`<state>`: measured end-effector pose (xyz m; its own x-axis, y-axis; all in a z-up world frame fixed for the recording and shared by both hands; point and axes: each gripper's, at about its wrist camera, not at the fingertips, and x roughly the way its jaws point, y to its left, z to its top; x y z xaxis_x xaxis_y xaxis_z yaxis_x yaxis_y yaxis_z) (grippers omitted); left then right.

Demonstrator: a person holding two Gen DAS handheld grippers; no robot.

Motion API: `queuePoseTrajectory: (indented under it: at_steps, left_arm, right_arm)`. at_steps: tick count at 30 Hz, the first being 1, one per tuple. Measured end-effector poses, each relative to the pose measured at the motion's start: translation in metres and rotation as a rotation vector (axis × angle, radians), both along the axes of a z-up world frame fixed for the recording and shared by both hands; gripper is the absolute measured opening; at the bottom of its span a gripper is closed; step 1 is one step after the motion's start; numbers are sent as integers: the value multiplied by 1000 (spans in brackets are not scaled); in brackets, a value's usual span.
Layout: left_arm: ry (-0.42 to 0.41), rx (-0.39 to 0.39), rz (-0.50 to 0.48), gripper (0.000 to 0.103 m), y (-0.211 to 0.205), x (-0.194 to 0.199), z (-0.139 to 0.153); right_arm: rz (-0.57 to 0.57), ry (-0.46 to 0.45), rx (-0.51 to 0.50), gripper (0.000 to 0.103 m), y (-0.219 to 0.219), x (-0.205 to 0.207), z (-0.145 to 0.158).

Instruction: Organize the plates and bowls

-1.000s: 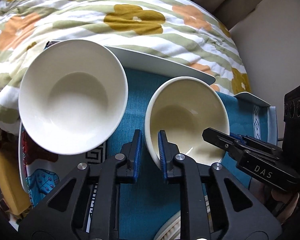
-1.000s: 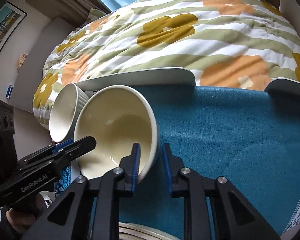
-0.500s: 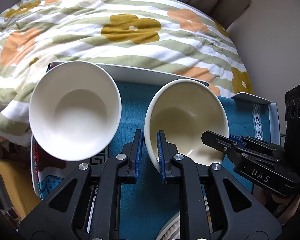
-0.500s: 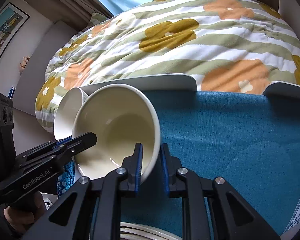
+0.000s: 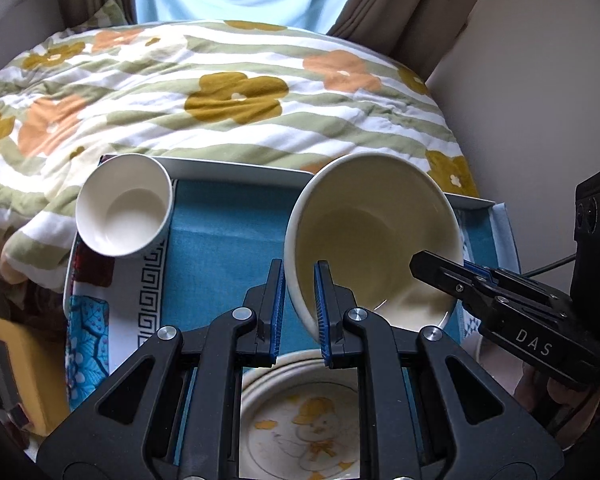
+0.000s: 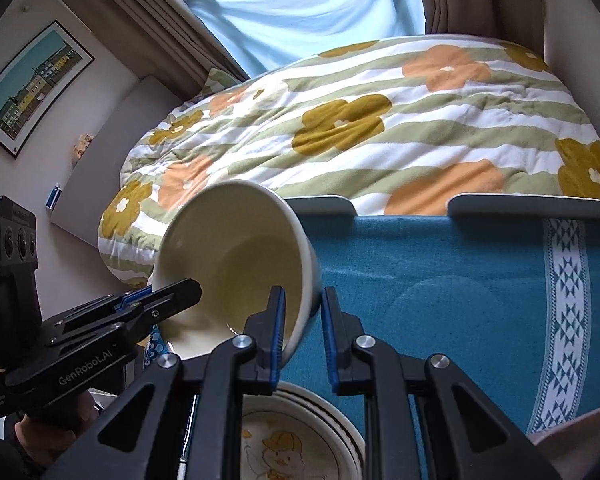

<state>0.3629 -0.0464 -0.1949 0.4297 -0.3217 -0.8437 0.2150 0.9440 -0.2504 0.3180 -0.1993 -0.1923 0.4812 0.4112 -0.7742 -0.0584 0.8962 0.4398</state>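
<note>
Teal-clothed tray (image 5: pixel 236 170) by the bed: left tongs (image 5: pixel 300 300) and right tongs (image 6: pixel 302 330) both clamp the cream bowl's (image 5: pixel 374 236) rim, lifted above the duck plate (image 5: pixel 300 424). White bowl (image 5: pixel 122 206) left of them, probably unsorted.

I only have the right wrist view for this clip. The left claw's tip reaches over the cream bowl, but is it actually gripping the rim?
Observer: Yes. In the left wrist view the left claw is shut on the cream bowl, one finger inside the rim and one outside.
Operator: Is there a second bowl? I can't make one out.
Observer: Yes, a smaller white bowl sits at the far left corner of the tray, apart from the cream bowl.
</note>
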Motion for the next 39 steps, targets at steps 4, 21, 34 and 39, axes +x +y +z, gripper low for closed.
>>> queuePoseTrajectory:
  at_steps: [4,21,34,39]
  left_arm:
    - [-28,-9,-15,13,-40,-38,21]
    - [73,-44,-174,13,-206,-148,-5]
    - [190,168,-353,13,-261,-143,-84]
    - [180,248,-397,13,-271,-143,-97]
  right_arm:
    - [-7,-38,-19,17,-35,-36,23]
    - [-151,5,-84,17,-189,-167,25]
    - [-256,217,-57,16,-211,-186,-59]
    - [-259,238,-59,16,-212,-186,-69]
